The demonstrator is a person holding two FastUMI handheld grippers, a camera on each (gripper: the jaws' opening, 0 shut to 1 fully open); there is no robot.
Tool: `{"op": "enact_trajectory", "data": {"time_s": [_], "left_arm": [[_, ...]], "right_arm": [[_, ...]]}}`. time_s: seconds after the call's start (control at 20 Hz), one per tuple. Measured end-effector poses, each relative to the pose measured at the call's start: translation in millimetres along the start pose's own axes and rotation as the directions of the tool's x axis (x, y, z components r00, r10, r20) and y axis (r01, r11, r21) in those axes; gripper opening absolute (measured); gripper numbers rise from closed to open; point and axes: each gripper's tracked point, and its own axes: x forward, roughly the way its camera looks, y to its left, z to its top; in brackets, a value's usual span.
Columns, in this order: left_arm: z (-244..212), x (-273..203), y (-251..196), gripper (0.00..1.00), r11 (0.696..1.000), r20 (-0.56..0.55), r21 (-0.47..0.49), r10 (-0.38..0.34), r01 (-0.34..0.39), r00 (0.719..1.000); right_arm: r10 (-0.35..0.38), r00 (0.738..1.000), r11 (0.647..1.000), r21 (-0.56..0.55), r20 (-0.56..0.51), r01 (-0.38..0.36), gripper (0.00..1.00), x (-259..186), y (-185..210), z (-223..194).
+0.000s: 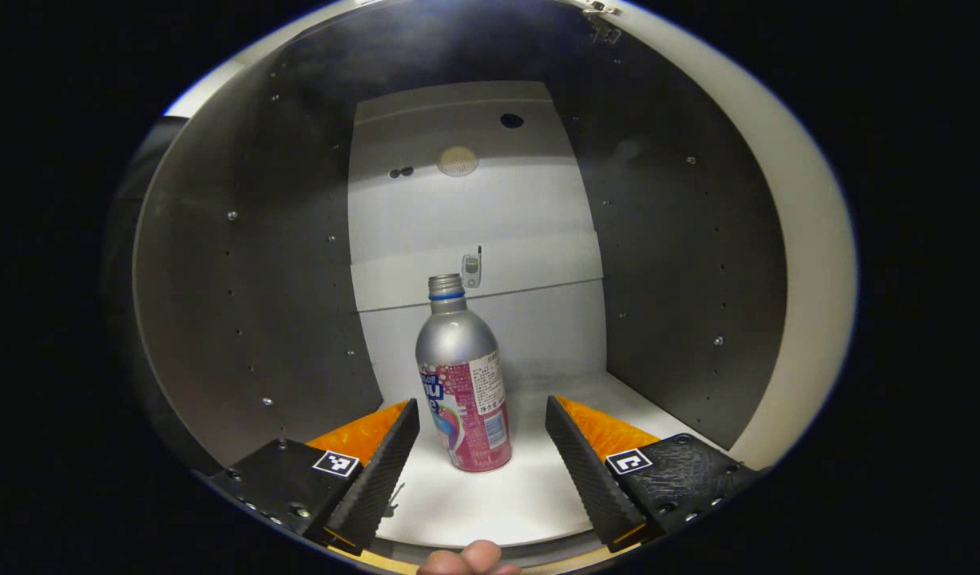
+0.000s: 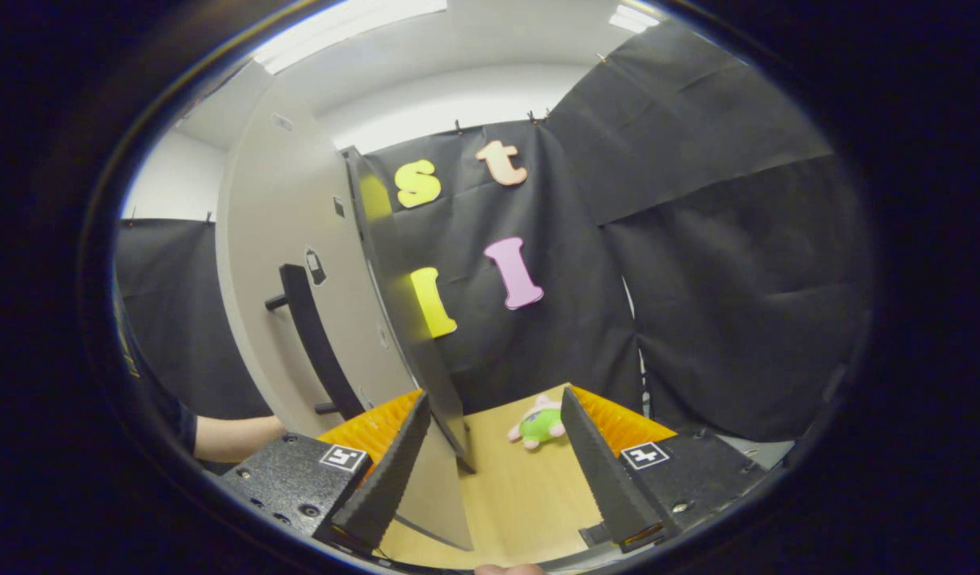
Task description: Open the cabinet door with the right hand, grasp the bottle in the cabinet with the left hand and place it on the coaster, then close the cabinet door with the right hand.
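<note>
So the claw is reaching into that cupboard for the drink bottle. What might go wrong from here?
1. The bottle stands tall and narrow between the open fingers of the left hand-held gripper; a nudge from one finger might tip it.
2. The cabinet walls sit close on both sides, so a crooked pull-out may bump them.
3. The open cabinet door hangs near the right hand-held gripper and could swing if knocked.

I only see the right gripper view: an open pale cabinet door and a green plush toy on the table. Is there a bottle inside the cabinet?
Observer: Yes. A silver metal bottle with a pink label stands upright on the white cabinet floor.
Operator: Is the left tool holding it yet?
Observer: No. The left tool is open, with one finger on each side of the bottle and a gap on both sides.
</note>
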Motion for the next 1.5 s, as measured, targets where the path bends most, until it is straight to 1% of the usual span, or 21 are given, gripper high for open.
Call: {"op": "enact_trajectory", "data": {"time_s": [0.05,0.25,0.3,0.35,0.45,0.5,0.55,0.6,0.65,0.7,0.75,0.8,0.85,0.9,1.0,1.05,1.1,1.15,1.3,1.35,1.5], "left_arm": [[2.6,6.5,-1.0,0.96,1.0,0.002,-0.013,-0.008,0.008,1.0],[15.5,28.3,13.5,0.96,0.999,0.028,-0.009,0.032,-0.032,0.999],[16.8,33.9,15.6,0.96,0.999,0.032,-0.018,0.035,-0.034,0.999],[18.0,37.9,16.6,0.96,0.999,0.036,-0.024,0.035,-0.035,0.999],[20.0,51.4,23.9,0.96,0.999,0.035,-0.015,0.049,-0.049,0.998],[18.8,56.5,25.4,0.96,0.999,0.028,-0.012,0.052,-0.052,0.998],[17.7,61.8,24.3,0.96,0.999,0.023,-0.013,0.045,-0.045,0.999],[15.0,66.9,21.8,0.96,0.999,0.015,-0.018,0.03,-0.029,0.999],[11.7,69.7,19.7,0.96,1.0,0.004,-0.023,0.014,-0.014,1.0],[11.6,70.0,22.4,0.96,1.0,0.003,-0.021,0.023,-0.023,1.0],[13.1,70.5,25.1,0.92,0.999,0.009,-0.019,0.026,-0.026,1.0],[13.8,69.5,24.0,0.81,1.0,0.014,-0.021,0.022,-0.022,1.0],[15.2,66.9,22.8,0.79,1.0,0.014,-0.023,0.019,-0.019,1.0],[17.3,64.3,23.4,0.79,1.0,0.015,-0.021,0.02,-0.02,1.0],[21.8,58.9,23.2,0.78,0.999,0.026,-0.019,0.028,-0.027,0.999],[24.6,54.7,22.6,0.78,0.999,0.031,-0.021,0.026,-0.026,0.999],[25.8,50.5,25.3,0.78,0.999,0.031,-0.022,0.031,-0.03,0.999],[26.8,44.7,28.0,0.77,0.999,0.03,-0.025,0.042,-0.041,0.999],[27.4,20.5,32.8,0.77,0.998,0.024,-0.049,0.047,-0.046,0.999],[28.0,12.2,35.9,0.78,0.997,0.026,-0.052,0.052,-0.05,0.998],[27.9,-15.5,50.6,0.77,0.996,0.025,-0.055,0.078,-0.076,0.997]], "right_arm": [[-0.005,1.0,1.0,-0.006,-0.006,0.005,1.0,1.1,0.2,-1.7],[-0.015,1.0,1.0,-0.008,-0.013,0.015,1.0,6.6,3.2,-5.8],[-0.021,1.0,1.0,-0.012,-0.016,0.021,0.97,9.3,1.5,-6.3],[-0.028,0.999,1.0,-0.014,-0.02,0.028,1.0,11.4,2.0,-7.0],[-0.039,0.999,0.999,-0.013,-0.021,0.039,0.98,14.1,3.9,-7.7],[-0.047,0.999,0.999,-0.011,-0.023,0.046,1.0,16.2,3.2,-8.6],[-0.049,0.998,0.999,-0.01,-0.027,0.048,0.97,17.8,3.4,-8.5],[-0.05,0.998,0.999,-0.011,-0.031,0.05,1.0,19.0,3.7,-9.8],[-0.05,0.998,0.999,-0.016,-0.034,0.049,0.97,19.3,3.8,-10.8],[-0.044,0.998,0.999,-0.022,-0.039,0.043,1.0,19.5,6.2,-10.9],[-0.041,0.998,0.999,-0.027,-0.043,0.039,1.0,20.0,7.4,-11.0],[-0.034,0.998,0.999,-0.03,-0.044,0.033,1.0,21.4,8.3,-10.4],[-0.029,0.999,0.999,-0.033,-0.044,0.028,0.98,22.2,9.5,-9.5],[-0.025,0.999,0.999,-0.036,-0.043,0.024,1.0,22.2,10.3,-9.0],[-0.019,0.999,0.999,-0.041,-0.038,0.018,1.0,21.5,11.9,-7.2],[-0.017,0.999,0.999,-0.043,-0.037,0.016,0.97,20.5,11.8,-6.5],[-0.013,0.999,0.999,-0.043,-0.038,0.011,1.0,20.5,11.1,-6.3],[-0.007,0.999,0.999,-0.041,-0.042,0.005,1.0,20.1,10.5,-6.4],[0.01,0.999,0.999,-0.033,-0.044,-0.012,1.0,19.6,8.8,-5.9],[0.017,0.999,0.999,-0.033,-0.046,-0.019,0.98,19.8,8.0,-5.4],[0.045,0.998,0.998,-0.037,-0.052,-0.047,1.0,21.2,6.2,-3.8]]}}
